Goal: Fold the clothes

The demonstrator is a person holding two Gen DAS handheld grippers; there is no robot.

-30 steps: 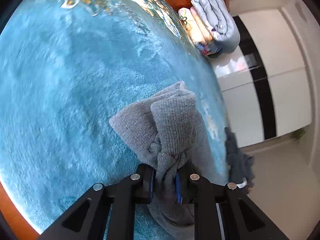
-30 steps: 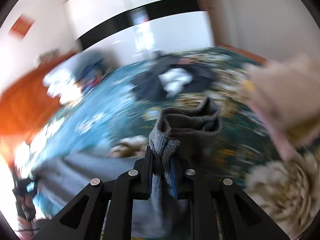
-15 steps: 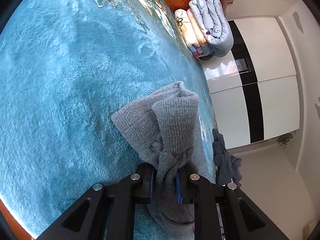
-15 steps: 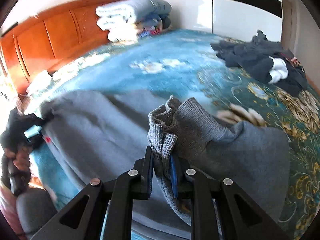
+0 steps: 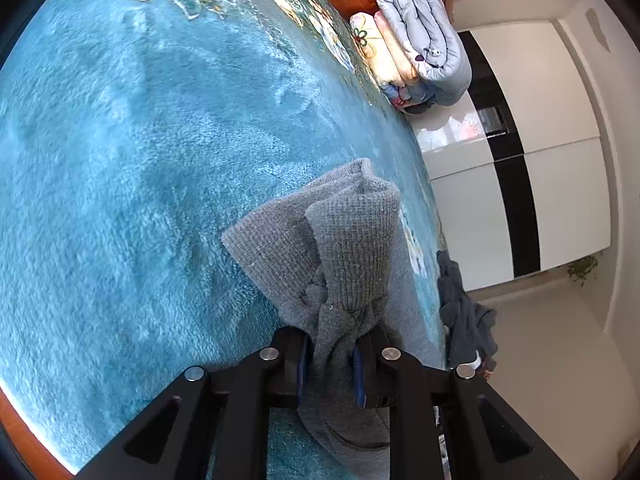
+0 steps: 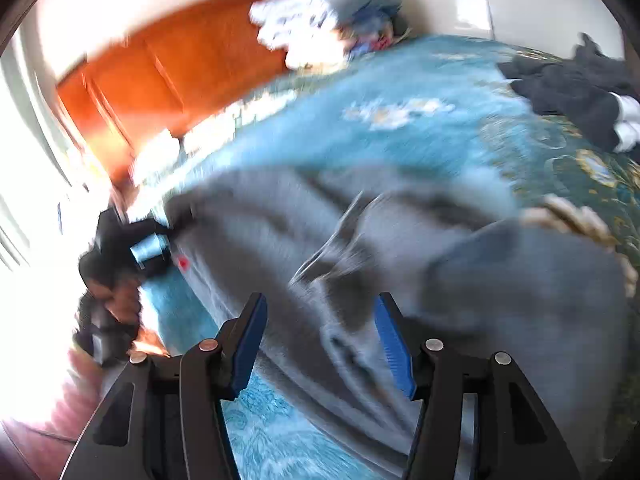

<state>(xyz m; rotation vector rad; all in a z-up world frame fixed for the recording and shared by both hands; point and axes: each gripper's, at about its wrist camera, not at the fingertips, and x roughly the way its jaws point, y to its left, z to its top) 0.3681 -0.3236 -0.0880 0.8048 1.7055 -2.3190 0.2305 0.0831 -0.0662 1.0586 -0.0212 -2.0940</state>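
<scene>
A grey knitted sweater [image 5: 352,248] lies on a blue plush bedspread [image 5: 140,160]. My left gripper [image 5: 330,350] is shut on a bunched ribbed edge of it, and the fabric stands up in folds past the fingertips. In the blurred right wrist view the same grey sweater [image 6: 460,280] spreads flat over the bed. My right gripper [image 6: 320,316] is just above it with its jaws opening; the blue pads are apart and do not press the cloth. At the left of that view the other gripper [image 6: 132,252] holds the sweater's far edge.
A stack of folded quilts [image 5: 416,48] sits at the orange wooden headboard [image 6: 160,76]. A heap of dark clothes [image 6: 580,92] lies at the bed's far right corner. White and black wardrobe doors [image 5: 516,184] stand beyond the bed.
My right gripper swung round over the bed with the sweater's edge, came down and let it go, its jaws spreading apart. The left gripper kept its grip and stayed put.
</scene>
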